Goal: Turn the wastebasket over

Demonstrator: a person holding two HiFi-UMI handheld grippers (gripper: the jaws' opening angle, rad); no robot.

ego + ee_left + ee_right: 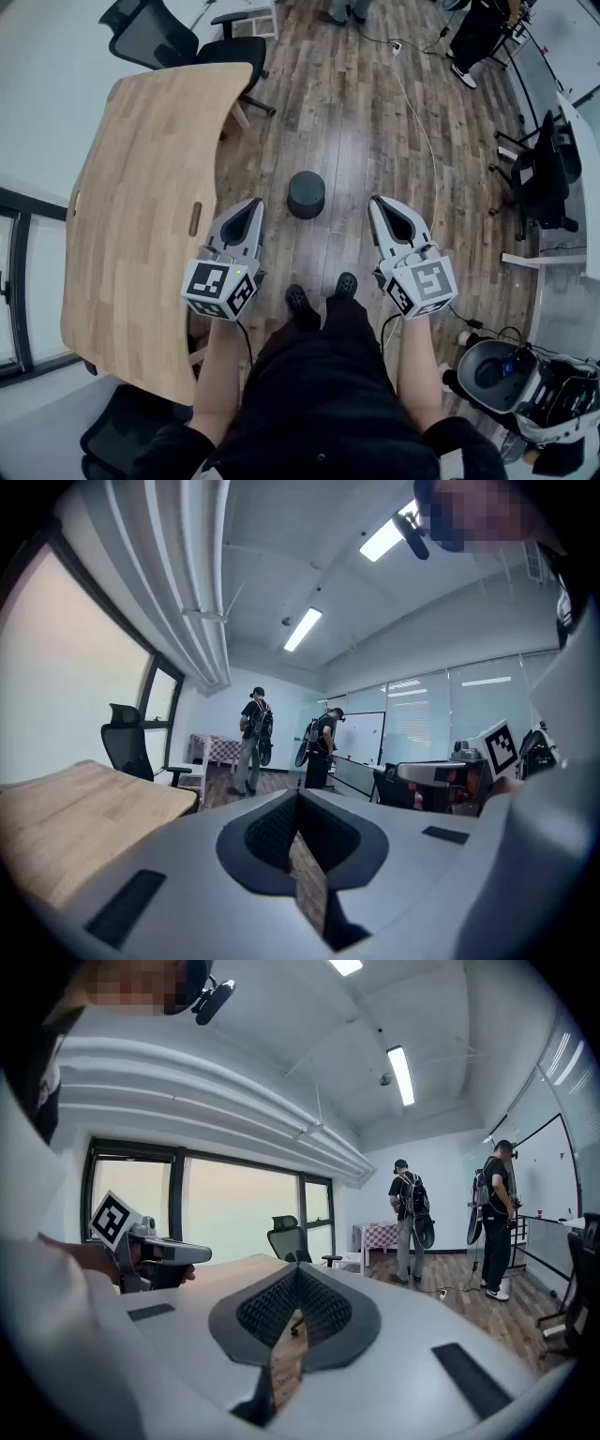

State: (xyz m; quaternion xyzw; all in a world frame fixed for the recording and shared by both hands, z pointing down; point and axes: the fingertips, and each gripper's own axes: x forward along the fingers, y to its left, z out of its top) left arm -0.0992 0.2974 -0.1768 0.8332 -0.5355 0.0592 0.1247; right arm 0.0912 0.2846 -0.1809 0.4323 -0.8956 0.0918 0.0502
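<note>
A small dark round wastebasket [306, 194] stands on the wood floor ahead of the person's feet. I cannot tell which end of it faces up. My left gripper [255, 203] is held out to the basket's left and my right gripper [378, 202] to its right, both apart from it and nearly level. In the left gripper view the jaws [298, 795] meet at the tip with nothing between them. The right gripper view shows the same: jaws [297, 1268] together and empty. The basket is hidden in both gripper views.
A long wooden table [141, 206] runs along the left, with black office chairs [164, 37] at its far end. A cable [419, 122] crosses the floor. Another chair [548, 178] and gear [511, 375] stand at the right. Two people [253, 738] stand far off.
</note>
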